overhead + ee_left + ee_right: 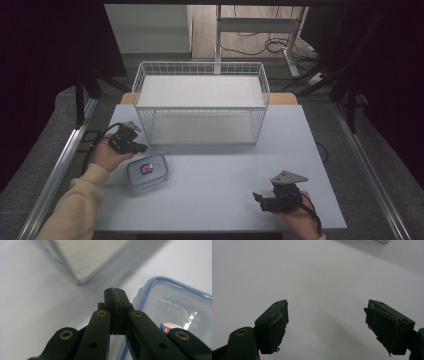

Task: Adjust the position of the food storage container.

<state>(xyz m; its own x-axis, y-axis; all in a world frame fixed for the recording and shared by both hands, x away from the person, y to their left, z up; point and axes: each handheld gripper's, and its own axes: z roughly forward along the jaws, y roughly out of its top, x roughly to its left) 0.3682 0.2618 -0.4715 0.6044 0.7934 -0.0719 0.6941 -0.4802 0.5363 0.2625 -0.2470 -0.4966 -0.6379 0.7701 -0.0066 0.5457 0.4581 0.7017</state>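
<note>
My left tongs point(140, 148) are pressed closed on nothing, just at 11 o'clock of the clip-lid food container point(146, 171), which lies flat on the bench point(220, 190), likely poised to nudge it. My right tongs point(259, 198) idle wide open at 4 o'clock.

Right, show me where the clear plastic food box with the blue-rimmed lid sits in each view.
High view: clear plastic food box with the blue-rimmed lid lies left of centre, below the white wire basket.
Left gripper view: right side, beside the shut left gripper.
Right gripper view: not in it.
Shared landmark: the pale table.
</note>
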